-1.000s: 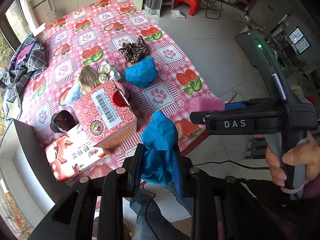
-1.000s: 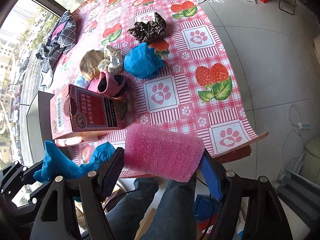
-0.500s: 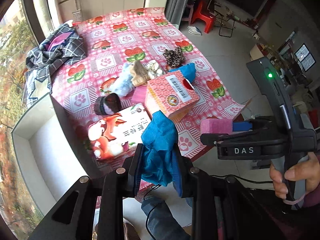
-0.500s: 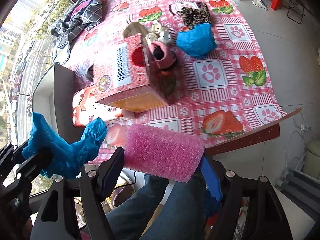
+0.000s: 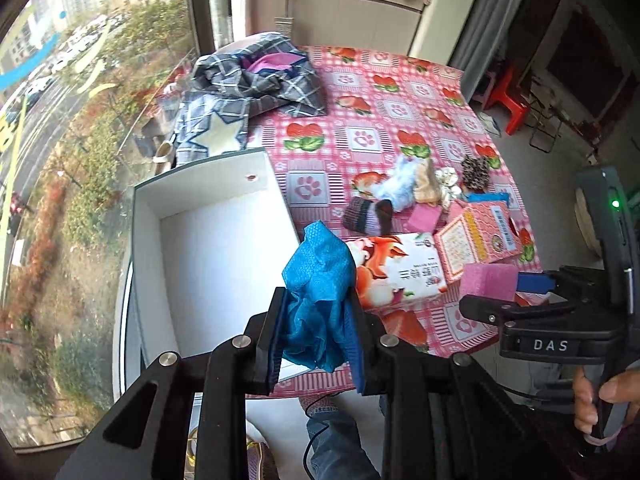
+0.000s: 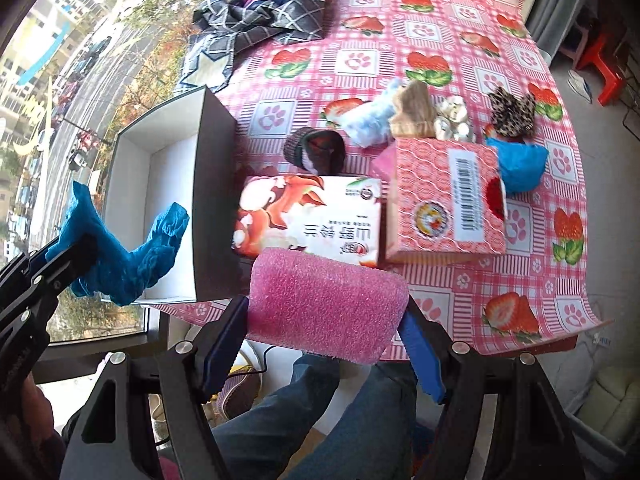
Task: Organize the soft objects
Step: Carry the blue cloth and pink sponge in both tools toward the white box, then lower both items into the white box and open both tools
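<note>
Both grippers have swung over from the table's near edge toward the white box; a second ago that box sat at the edge of view, and now its open, bare inside fills the left-hand side of the left wrist view. We read this as the carry leg of the sort: two soft items lifted together and brought to the box, with neither dropped in yet. Our left gripper has its jaws drawn narrow, pinched on a crumpled blue cloth that bulges above the pads; from the right wrist view the cloth hangs over the box's near end, just inside its dark wall. Our right gripper holds its jaws at a middling spread, clamped across a pink foam block that spans pad to pad; it sits beside the box, on the far side of the wall, over the table's near edge by the fox-print pack. Well away from the box, beyond the pink carton, the rest of the soft pile waits: a second blue cloth, a leopard scrunchie, a fluffy pale-blue piece. Judging by that pile, the sort is early.
</note>
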